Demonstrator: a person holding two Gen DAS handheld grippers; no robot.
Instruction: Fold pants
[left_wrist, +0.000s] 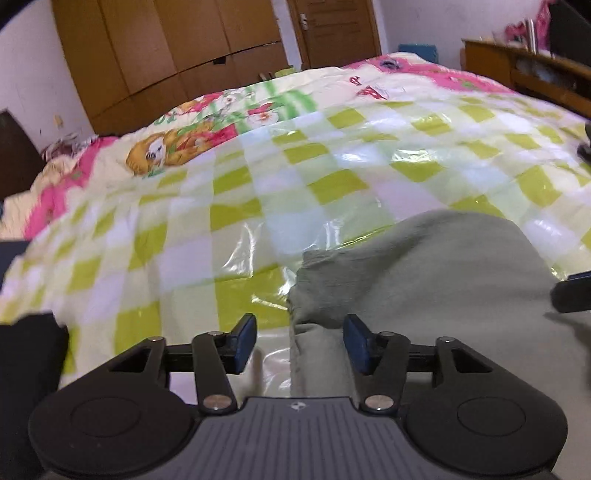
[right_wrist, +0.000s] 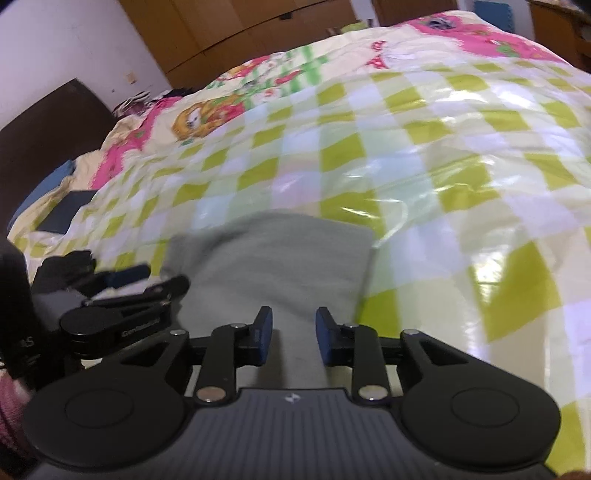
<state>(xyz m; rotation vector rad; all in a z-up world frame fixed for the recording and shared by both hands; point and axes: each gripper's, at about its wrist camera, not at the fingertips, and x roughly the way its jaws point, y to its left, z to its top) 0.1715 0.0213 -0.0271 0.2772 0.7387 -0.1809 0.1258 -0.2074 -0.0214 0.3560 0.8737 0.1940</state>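
Open checkered sheet (left_wrist: 332, 177) beyond folded pants (left_wrist: 424, 266)

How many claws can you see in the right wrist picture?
2: the right claw sits open at bottom centre over the grey pants; the left claw is at the left edge, blurred.

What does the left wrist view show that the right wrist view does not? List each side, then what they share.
Left wrist only: the wooden door and the pants' layered left edge. Right wrist only: the dark headboard, and the left gripper beside the pants. Both: the grey-green pants on the checked plastic sheet, the wardrobe, and each camera's own jaws open; the right gripper hovers over the cloth.
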